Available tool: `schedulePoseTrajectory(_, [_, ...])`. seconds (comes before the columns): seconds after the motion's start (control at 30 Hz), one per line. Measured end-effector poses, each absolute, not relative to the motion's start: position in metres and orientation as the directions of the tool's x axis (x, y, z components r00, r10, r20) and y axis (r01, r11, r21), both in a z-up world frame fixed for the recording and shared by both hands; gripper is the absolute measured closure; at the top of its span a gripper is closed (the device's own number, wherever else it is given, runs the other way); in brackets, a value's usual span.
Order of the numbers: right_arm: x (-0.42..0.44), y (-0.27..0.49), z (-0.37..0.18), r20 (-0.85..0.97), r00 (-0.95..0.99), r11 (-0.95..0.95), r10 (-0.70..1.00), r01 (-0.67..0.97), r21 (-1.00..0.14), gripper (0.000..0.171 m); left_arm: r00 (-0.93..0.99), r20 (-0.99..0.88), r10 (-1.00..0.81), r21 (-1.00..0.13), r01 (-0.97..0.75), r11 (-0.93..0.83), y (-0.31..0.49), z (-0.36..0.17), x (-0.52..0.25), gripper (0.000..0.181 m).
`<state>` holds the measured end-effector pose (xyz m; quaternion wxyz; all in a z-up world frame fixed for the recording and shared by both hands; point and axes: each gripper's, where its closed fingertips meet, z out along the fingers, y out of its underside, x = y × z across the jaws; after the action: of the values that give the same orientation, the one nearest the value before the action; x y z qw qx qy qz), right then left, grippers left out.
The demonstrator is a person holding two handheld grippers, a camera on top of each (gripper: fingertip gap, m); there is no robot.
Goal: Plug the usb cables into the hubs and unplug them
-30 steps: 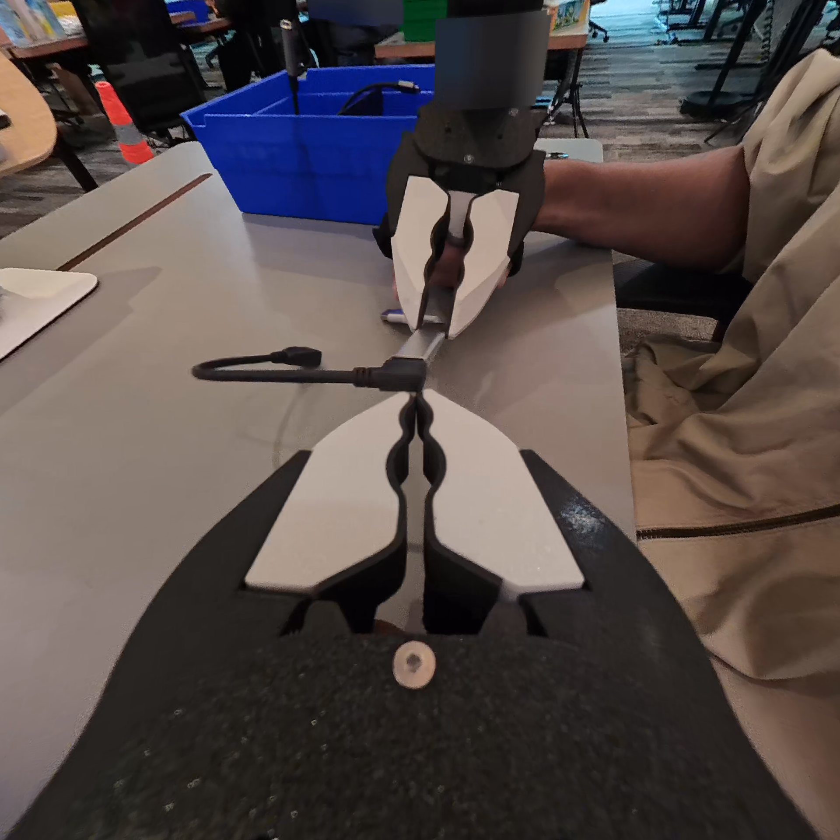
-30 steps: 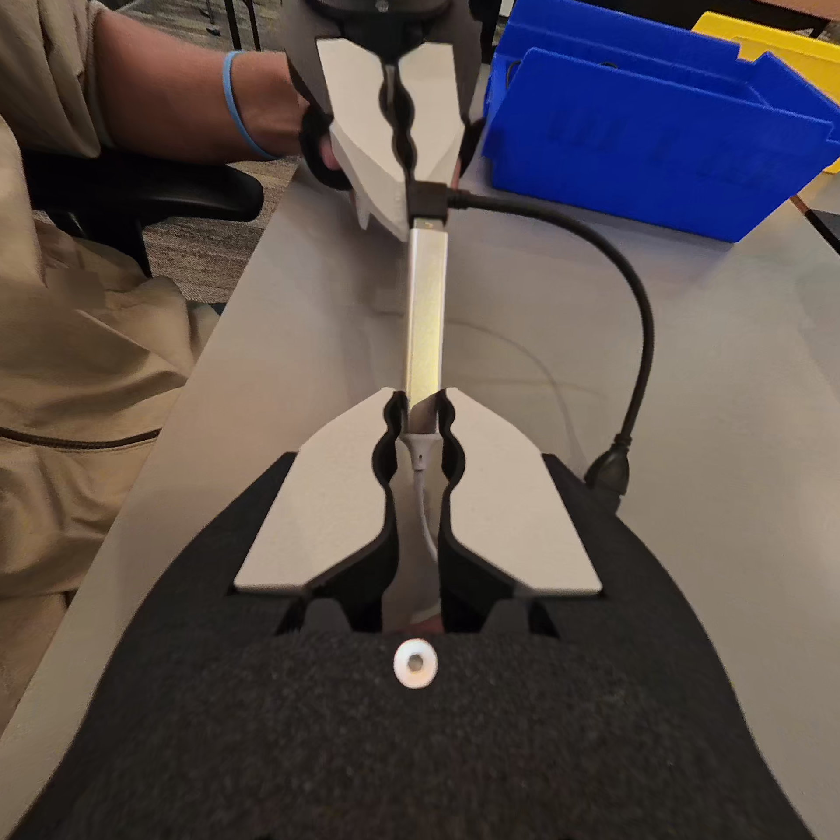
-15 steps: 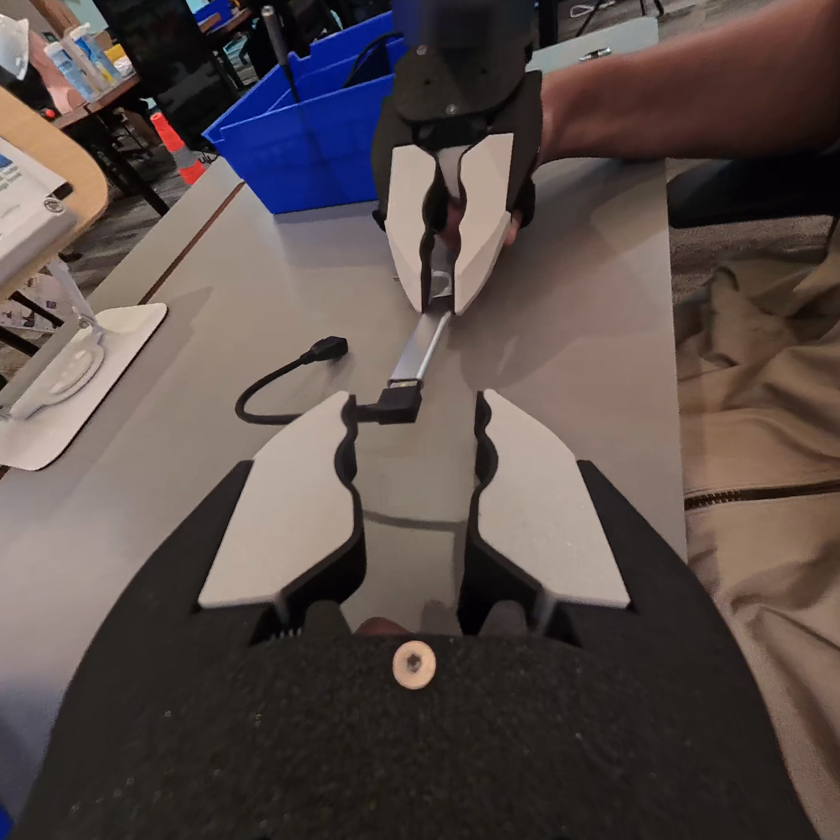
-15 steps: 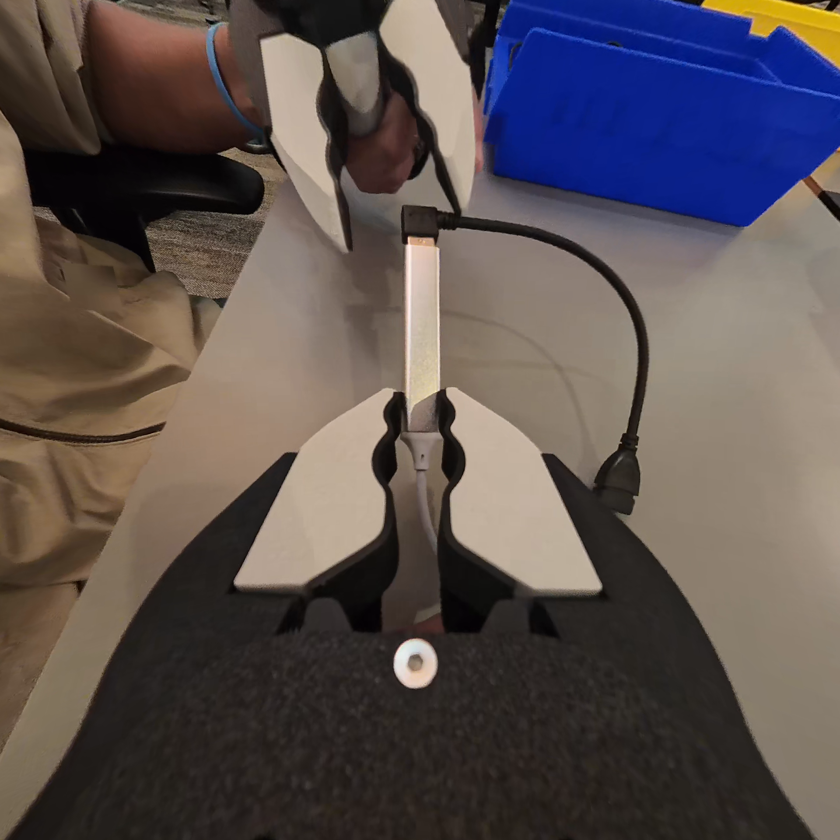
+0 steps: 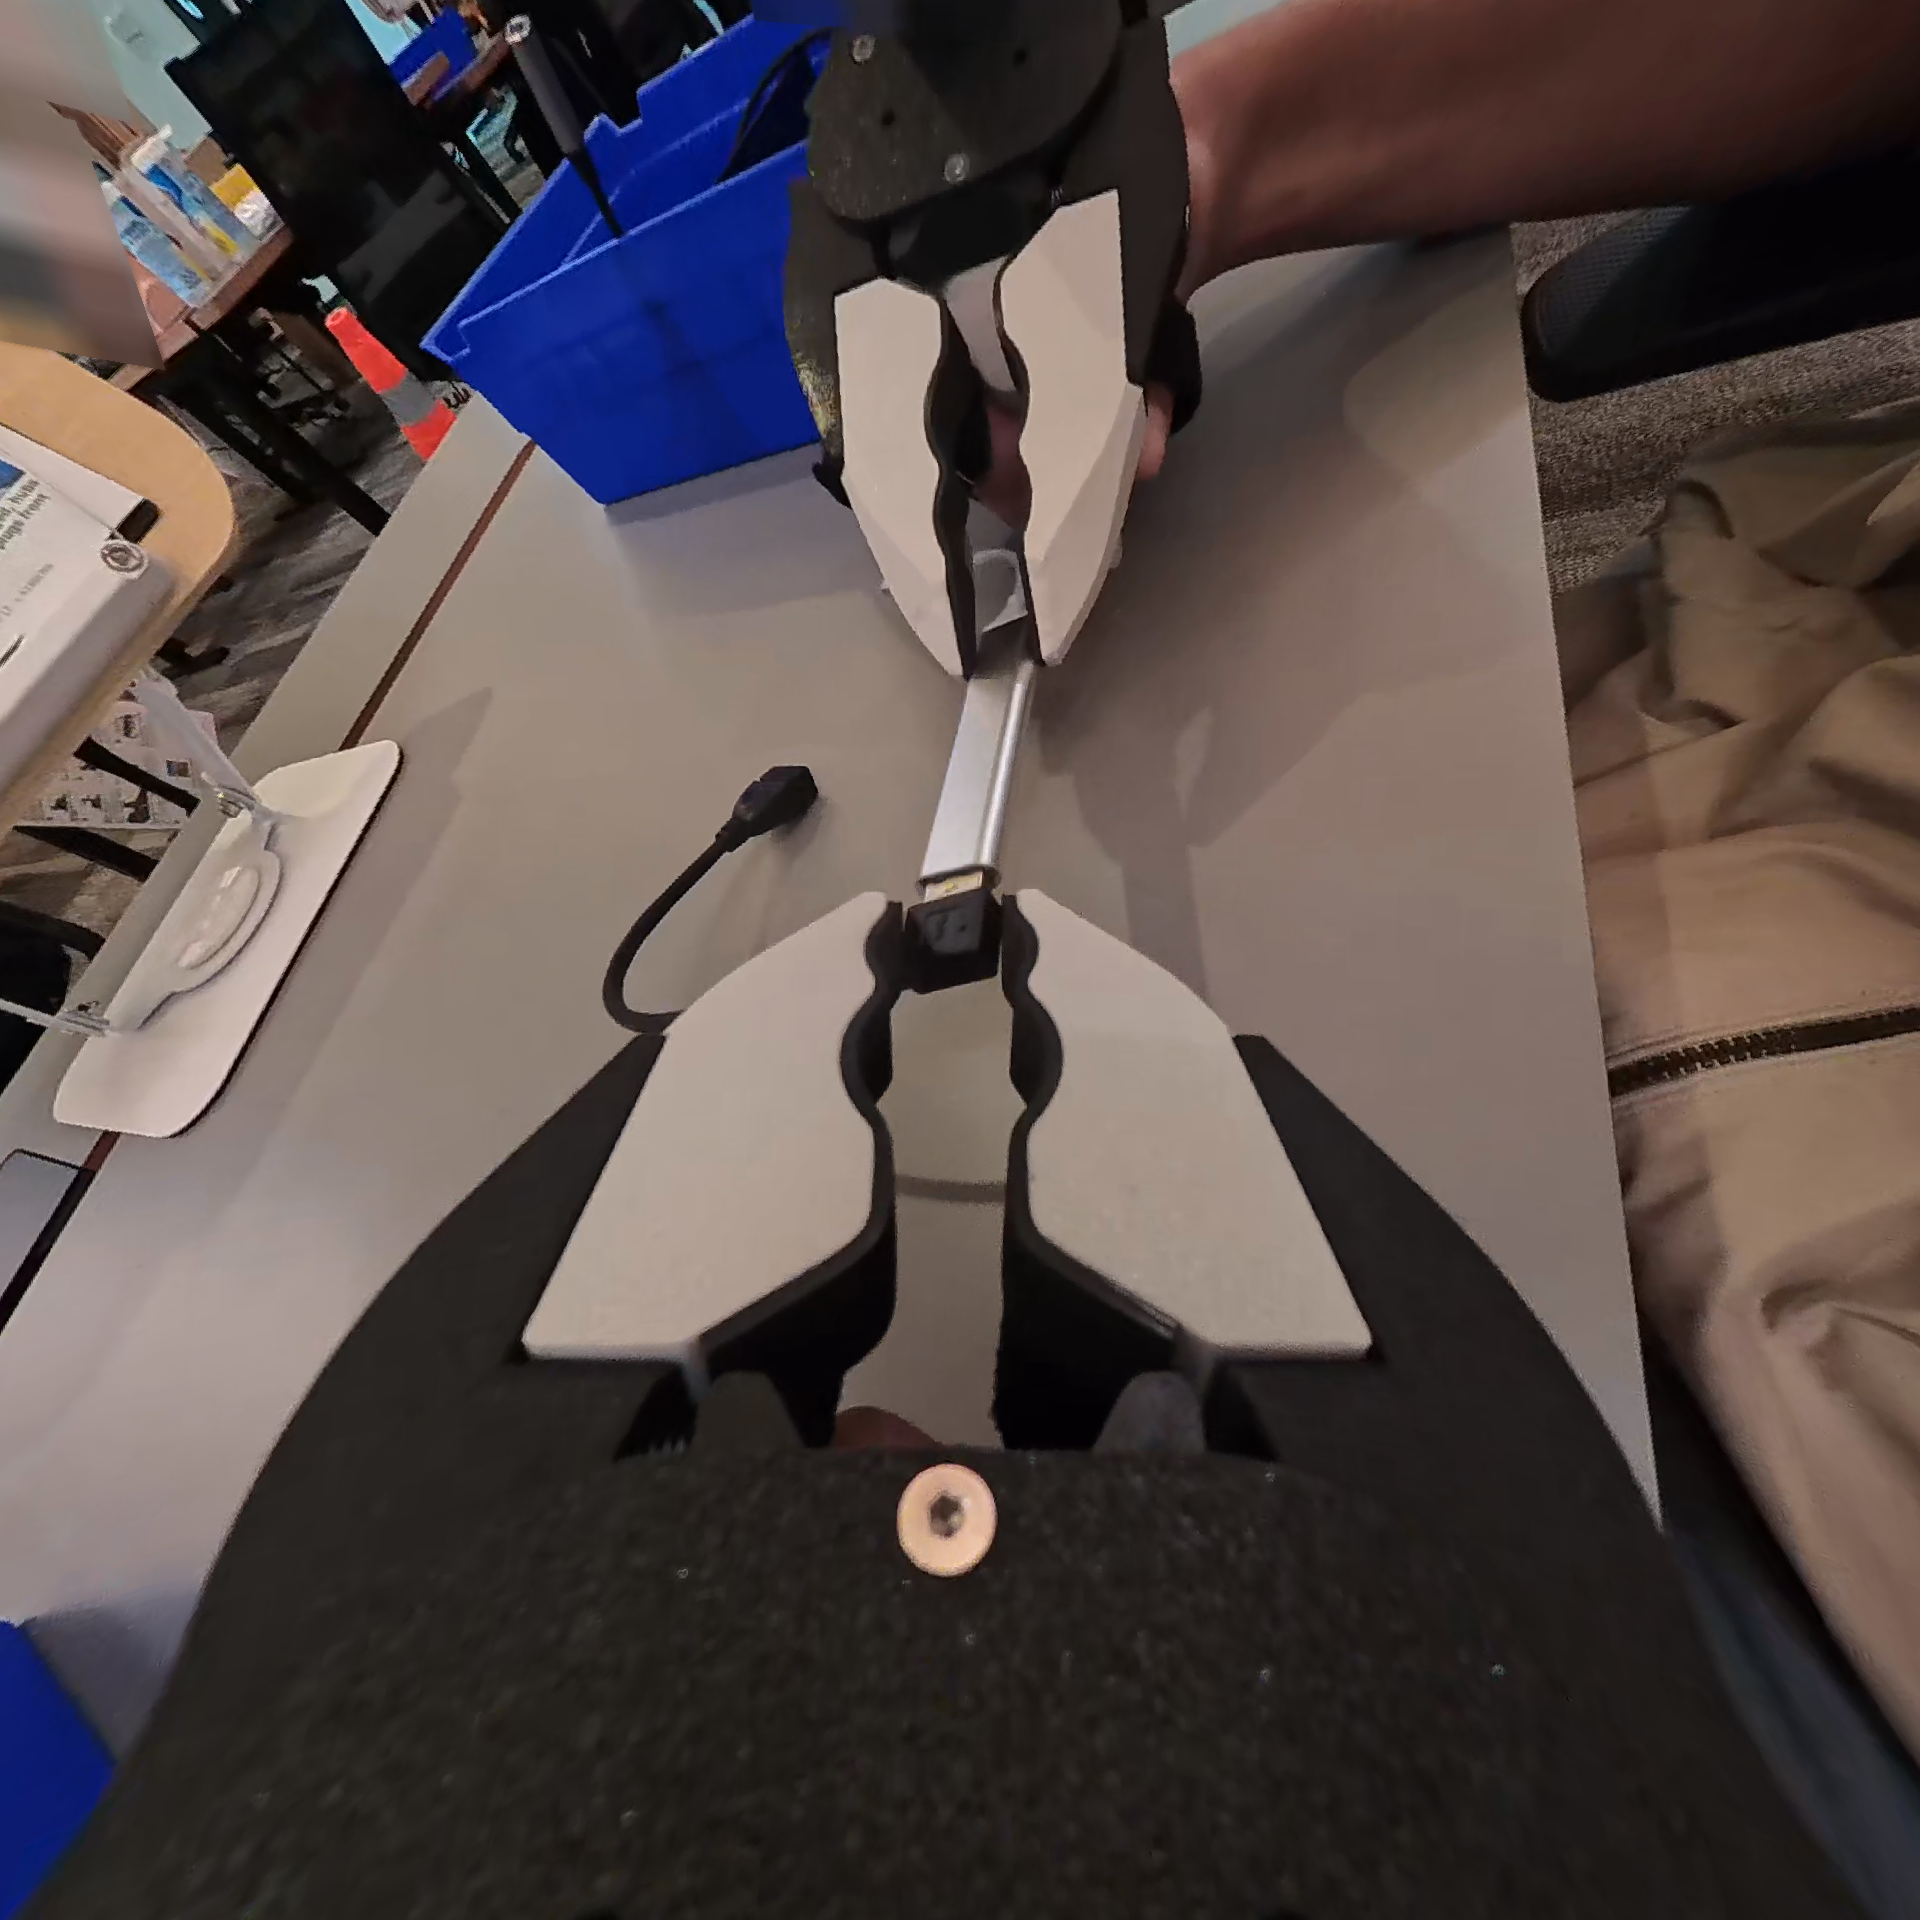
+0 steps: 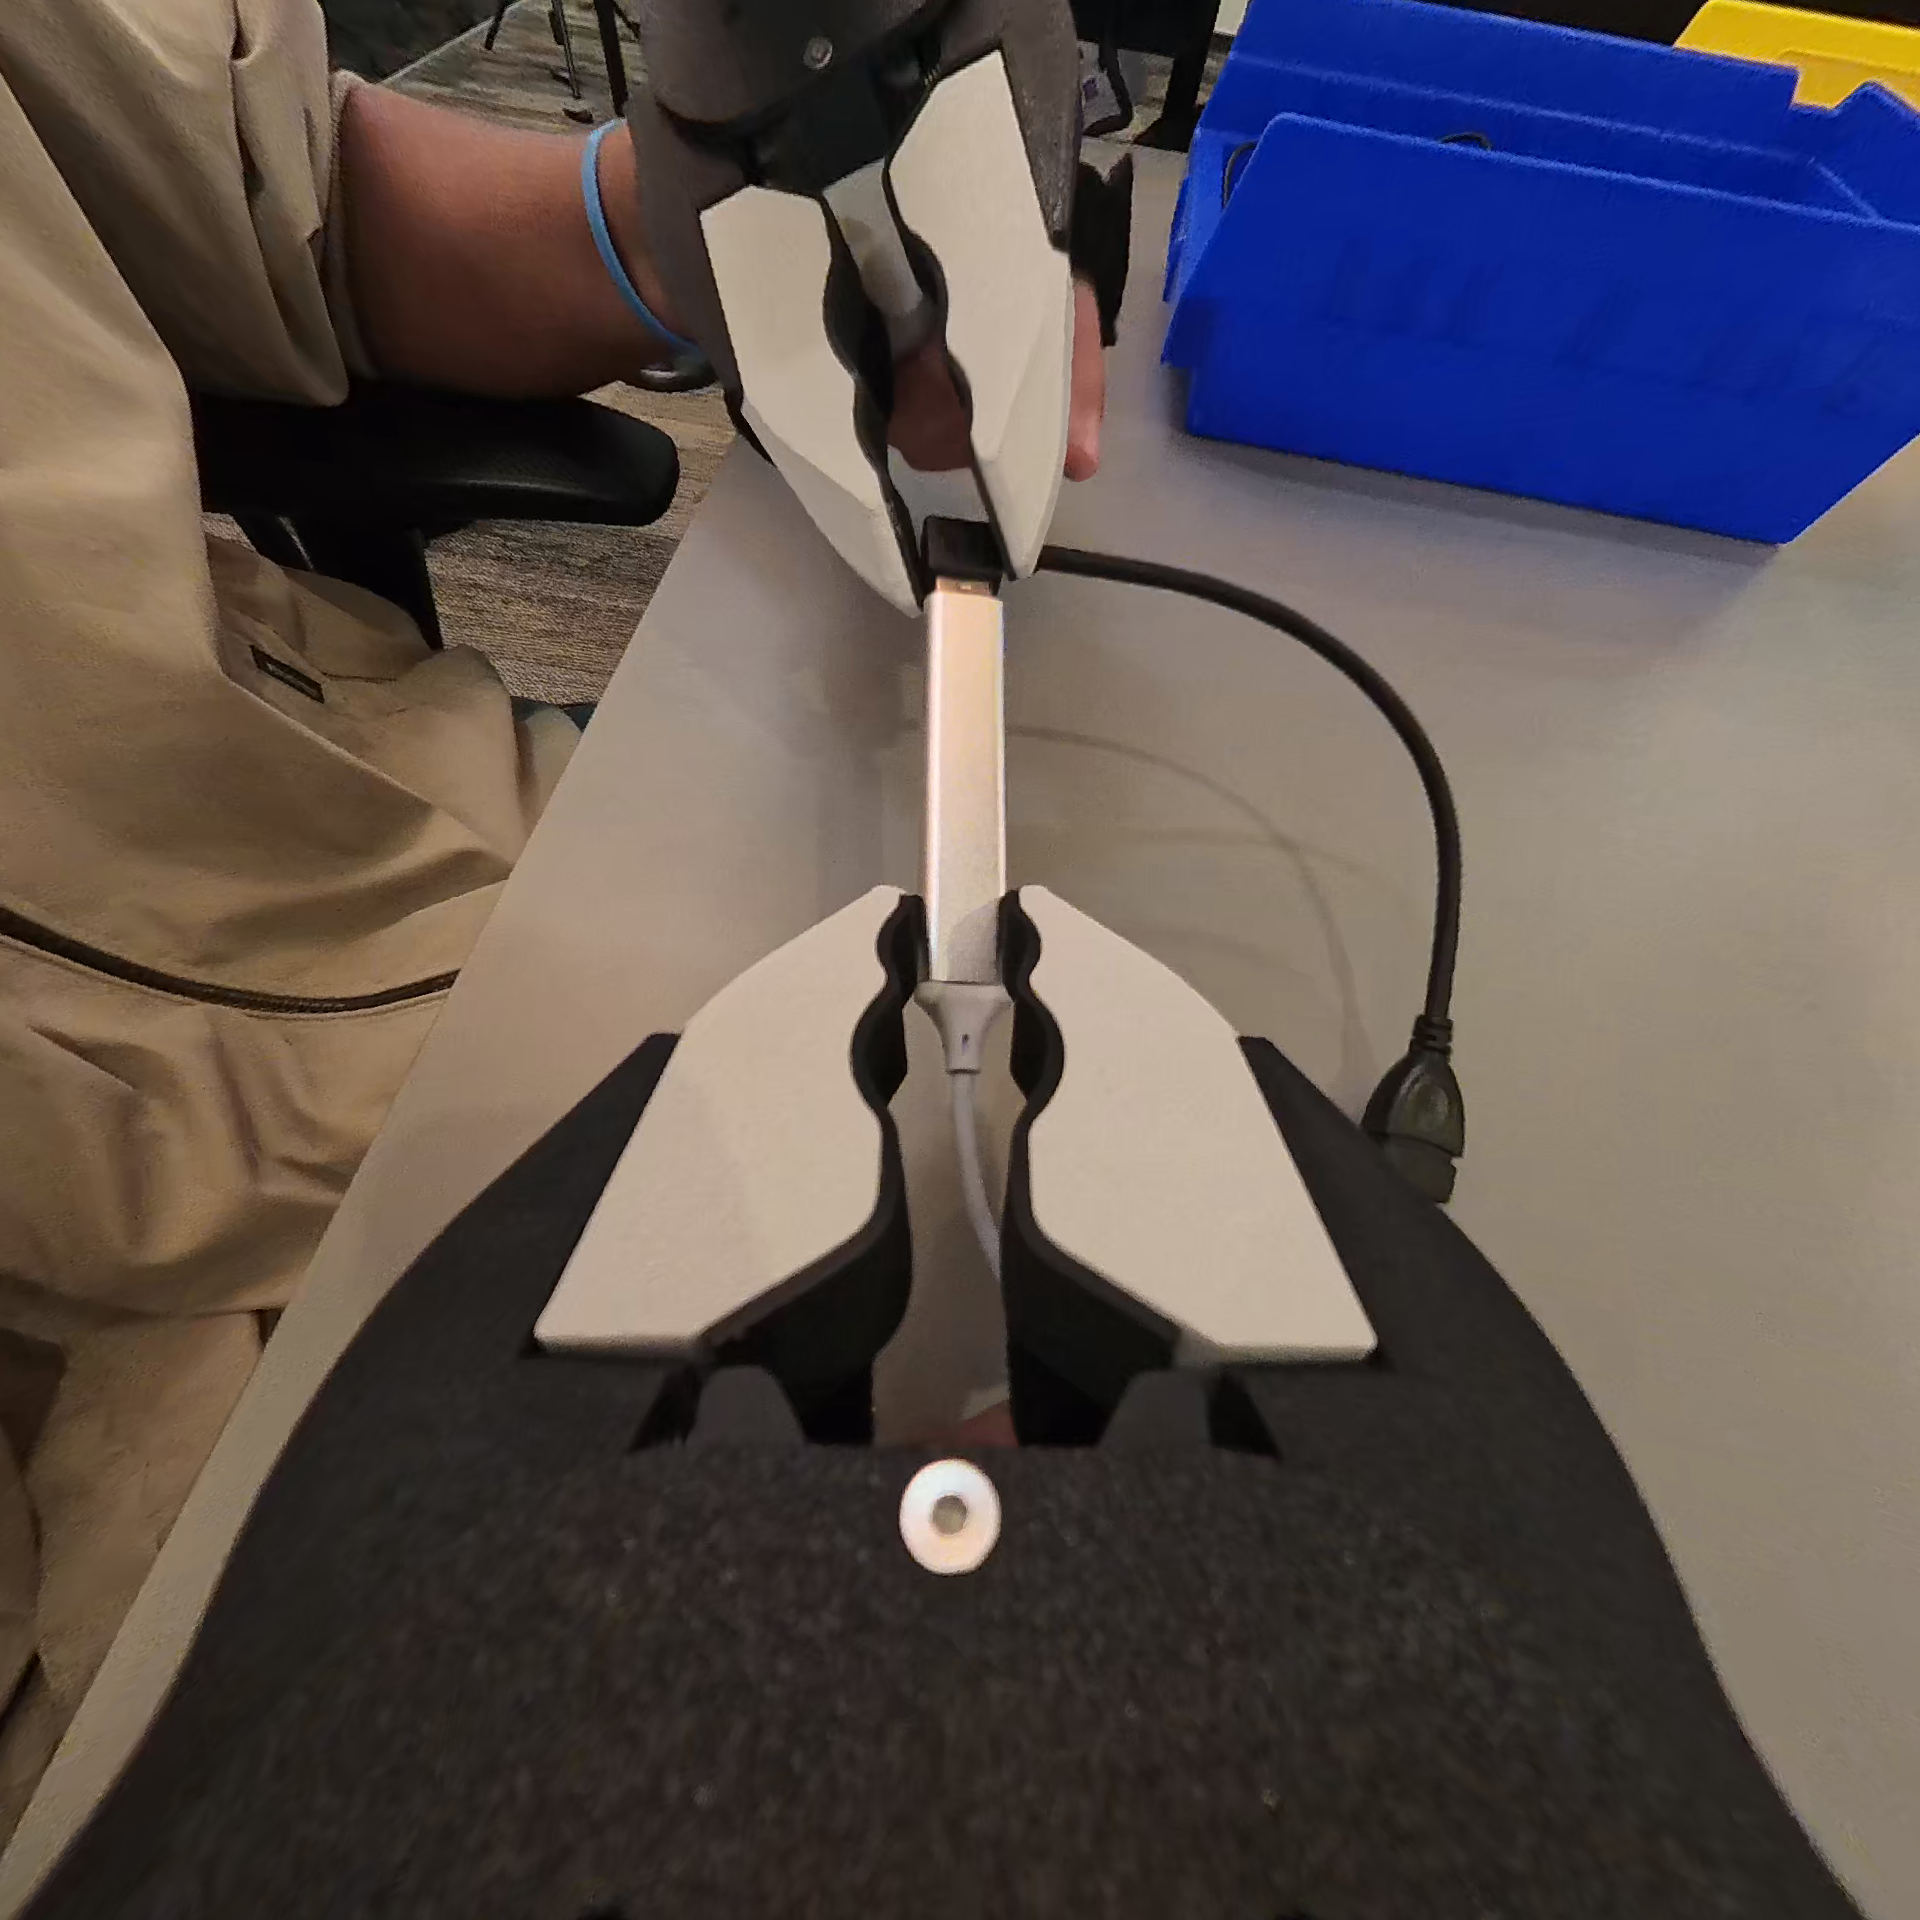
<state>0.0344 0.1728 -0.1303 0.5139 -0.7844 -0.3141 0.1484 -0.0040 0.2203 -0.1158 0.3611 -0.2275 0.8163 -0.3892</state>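
The left gripper (image 5: 951, 920), open and off the black plug (image 5: 948, 940) a moment ago, now pinches it between its fingertips, the plug seated in the silver hub (image 6: 964, 769); the right gripper (image 6: 961, 914) stays clamped on the hub's other end, so unplugging looks next

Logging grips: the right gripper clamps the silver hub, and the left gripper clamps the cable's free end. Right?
Not quite. The left gripper clamps the black plug at the silver hub, per the left wrist view; the cable's free end lies on the table.
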Motion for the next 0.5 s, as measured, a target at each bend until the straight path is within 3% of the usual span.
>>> schedulePoseTrajectory(0.33, [0.037, 0.175, -0.131, 0.062, 0.779, -0.300, 0.624, 0.312, -0.902, 0.154, -0.630, -0.433, -0.645, -0.785, -0.088, 0.613, 0.219, -0.115, -0.006, 0.165])
schedulePoseTrajectory(0.4, [0.041, 0.173, -0.132, 0.026, 0.788, -0.334, 0.615, 0.291, -0.896, 0.140, -0.627, -0.429, -0.650, -0.793, -0.083, 0.604, 0.220, -0.112, -0.007, 0.165])
schedulePoseTrajectory(0.5, [0.043, 0.173, -0.138, 0.022, 0.802, -0.375, 0.597, 0.303, -0.876, 0.134, -0.625, -0.425, -0.655, -0.800, -0.079, 0.595, 0.220, -0.109, -0.007, 0.165])
